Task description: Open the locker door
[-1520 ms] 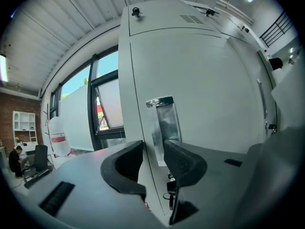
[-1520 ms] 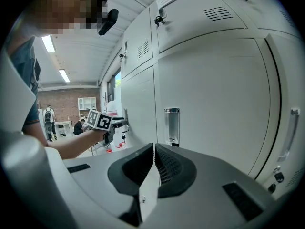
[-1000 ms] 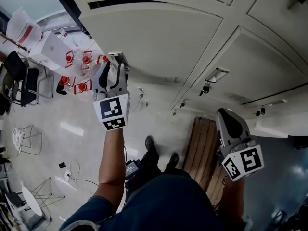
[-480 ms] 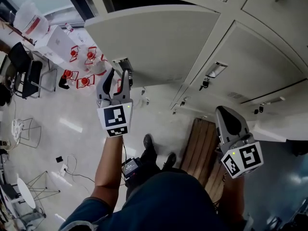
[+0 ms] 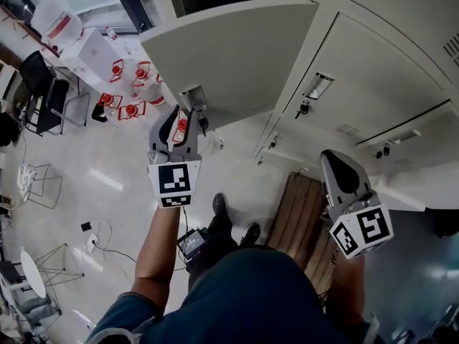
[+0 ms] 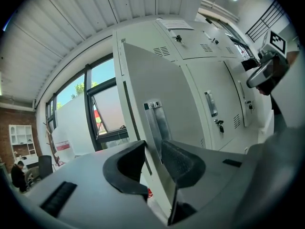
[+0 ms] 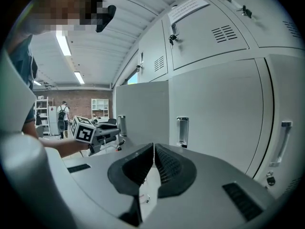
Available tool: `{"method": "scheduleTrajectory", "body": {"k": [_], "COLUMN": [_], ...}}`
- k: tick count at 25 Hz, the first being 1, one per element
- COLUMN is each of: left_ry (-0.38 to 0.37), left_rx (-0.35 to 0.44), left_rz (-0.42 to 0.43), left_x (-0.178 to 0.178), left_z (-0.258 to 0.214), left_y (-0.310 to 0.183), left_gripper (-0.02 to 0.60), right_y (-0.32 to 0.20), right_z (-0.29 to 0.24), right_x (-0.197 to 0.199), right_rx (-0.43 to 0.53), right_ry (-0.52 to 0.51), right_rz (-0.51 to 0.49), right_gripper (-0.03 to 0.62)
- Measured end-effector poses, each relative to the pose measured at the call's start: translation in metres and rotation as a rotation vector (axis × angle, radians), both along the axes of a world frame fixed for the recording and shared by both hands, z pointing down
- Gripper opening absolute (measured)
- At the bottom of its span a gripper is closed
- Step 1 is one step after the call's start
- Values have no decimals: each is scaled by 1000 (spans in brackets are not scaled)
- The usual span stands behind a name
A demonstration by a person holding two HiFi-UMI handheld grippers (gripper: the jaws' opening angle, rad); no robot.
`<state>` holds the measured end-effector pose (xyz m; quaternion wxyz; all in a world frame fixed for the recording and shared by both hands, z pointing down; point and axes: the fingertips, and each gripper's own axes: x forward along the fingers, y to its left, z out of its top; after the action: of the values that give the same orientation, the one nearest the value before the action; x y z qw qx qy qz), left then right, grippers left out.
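Observation:
The grey locker door [image 5: 237, 56] stands swung out from the locker row, its dark inside showing above it. My left gripper [image 5: 178, 120] is at the door's free edge, and its jaws have just been closing. In the left gripper view the metal door handle [image 6: 155, 118] fills the narrow gap between the jaws of the left gripper [image 6: 151, 144], which is shut on it. That handle [image 5: 193, 100] sits just ahead of the fingertips in the head view. My right gripper [image 5: 332, 158] hangs shut and empty at the right, away from the lockers; its pads meet in the right gripper [image 7: 153, 149] view.
Closed lockers [image 5: 358, 56] with handles and small padlocks fill the wall right of the open door. A wooden bench [image 5: 297, 221] lies below my right hand. Red stools [image 5: 118, 110], a black chair [image 5: 43, 99] and cables [image 5: 107, 253] are on the floor at left.
The locker door has swung further out from the row. My left gripper has come back toward me with the door's handle edge. The right gripper has barely shifted.

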<state>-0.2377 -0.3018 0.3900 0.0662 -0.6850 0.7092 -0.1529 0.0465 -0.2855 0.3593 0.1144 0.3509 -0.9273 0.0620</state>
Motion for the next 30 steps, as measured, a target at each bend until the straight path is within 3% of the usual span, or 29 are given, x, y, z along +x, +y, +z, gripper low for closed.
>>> {"method": "scheduleTrajectory", "body": {"k": [7,17,27,30], "left_ry": [-3,-6,24,25], "left_rx": [-15,-36,-54,-49], "left_rz": [38,158,272,301], "left_x": [28,91,143,156], "left_z": [-2,-2,0,-2], "left_y": [41,88,110,116], "left_gripper": [84,74,60,23], "right_y": [35,80,111,118], "right_z": [-8,-19,-25,-27], "right_x": [12,35,46,47], "right_rx": [17,45,68,72], "right_ry": [-5,-13,-18,-19], "right_rz": [-20,-26,-39,-45], "right_gripper": [37,37,37,37]}}
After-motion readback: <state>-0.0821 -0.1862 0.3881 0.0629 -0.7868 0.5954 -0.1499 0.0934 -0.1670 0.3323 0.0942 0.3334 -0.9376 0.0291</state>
